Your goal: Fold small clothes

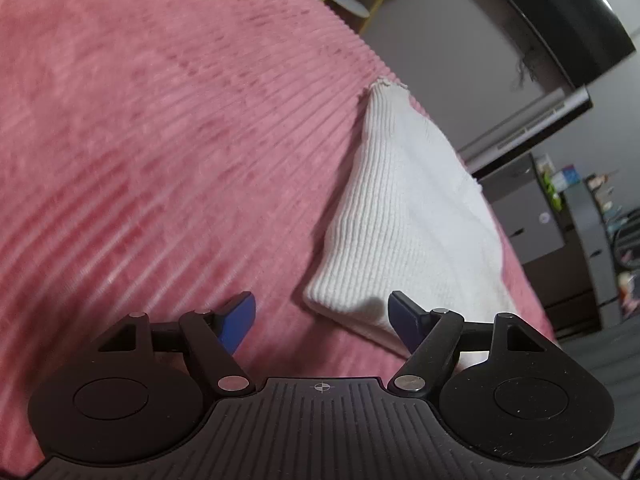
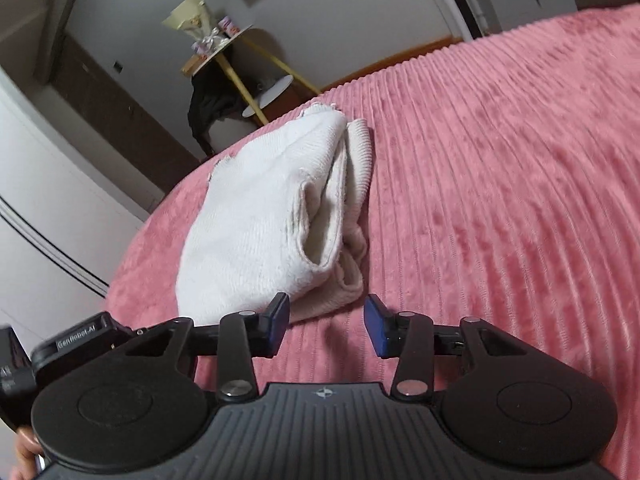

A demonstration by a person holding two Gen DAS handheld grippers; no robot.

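Left wrist view: the left tongs point(image 1: 322, 322) stand wide and empty above the pink ribbed bedspread point(image 1: 160, 140), their blue pads apart with nothing between them. The white knitted garment point(image 1: 400, 220) lies already doubled over, close to the bed's edge, its near corner reaching just in front of the right-hand pad (whether it touches the pad is not clear).

Right wrist view: the right tongs point(image 2: 326, 330) are parted about halfway and hold nothing. The same white knitted garment point(image 2: 272, 208) sits near the bed's edge, a stack of layers with loose folds showing along the side that faces the open bedspread point(image 2: 500, 180). The other handheld unit point(image 2: 80, 338) shows at the lower left.

The fold looks largely made, and both tongs appear to be between grips. The next move likely calls for each to pinch a near corner of the stack, catching all layers, for a last fold or a tidy-up.
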